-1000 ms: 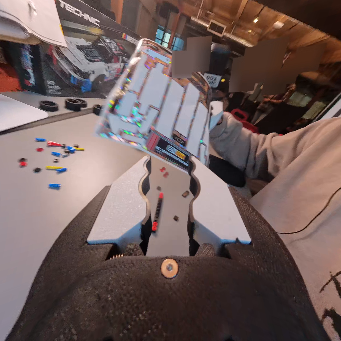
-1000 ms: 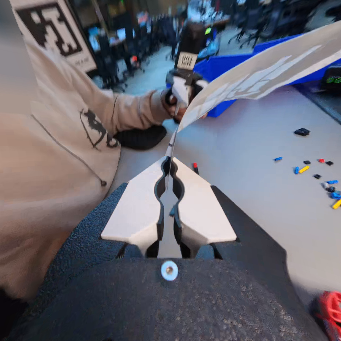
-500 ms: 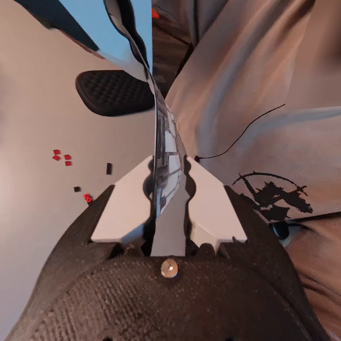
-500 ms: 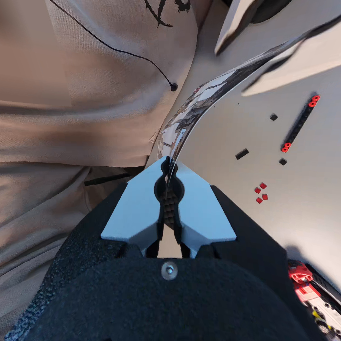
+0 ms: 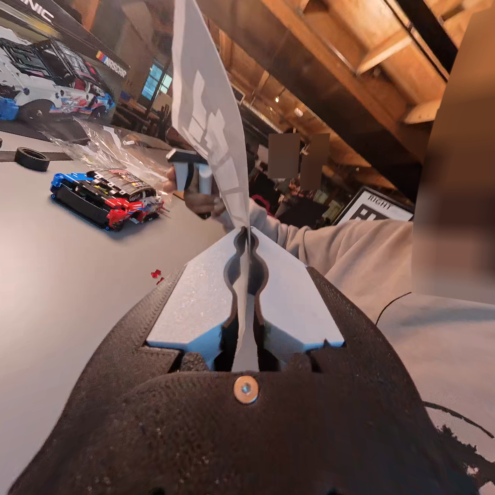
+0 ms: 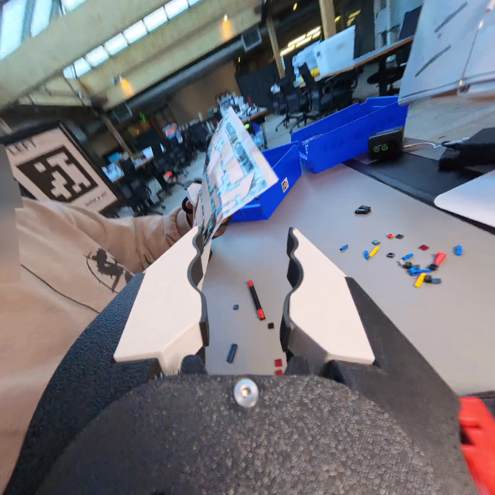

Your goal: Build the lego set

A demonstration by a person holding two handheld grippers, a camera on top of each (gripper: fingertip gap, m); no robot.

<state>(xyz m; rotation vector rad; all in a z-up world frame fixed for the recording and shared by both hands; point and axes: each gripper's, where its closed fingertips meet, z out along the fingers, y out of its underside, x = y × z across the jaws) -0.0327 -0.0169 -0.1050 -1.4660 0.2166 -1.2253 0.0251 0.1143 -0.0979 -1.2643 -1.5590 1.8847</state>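
My left gripper (image 5: 246, 231) is shut on the lower edge of a sticker sheet (image 5: 211, 112), which stands upright above it with its pale back showing. The sheet's shiny printed face shows in the right wrist view (image 6: 233, 171), its lower corner next to that gripper's left finger (image 6: 171, 289). My right gripper (image 6: 245, 231) is open and empty above the table; it also shows farther off in the left wrist view (image 5: 191, 174). A black beam with red pins (image 6: 255, 300) lies on the table between its fingers. The partly built lego car (image 5: 107, 198) sits at the left.
Loose blue, yellow, red and black pieces (image 6: 412, 262) lie at the right. Blue bins (image 6: 345, 134) stand at the back. A black tyre (image 5: 32, 159), clear plastic bags (image 5: 107, 150) and the set's box (image 5: 40, 72) are at the far left. A person's sleeve (image 5: 348, 254) is close by. Some 15 cm of space lies between my two pairs of fingers.
My left gripper has shut on the sticker sheet. My right gripper has let go of the sheet and opened. Both views have swung back up to look across the table.
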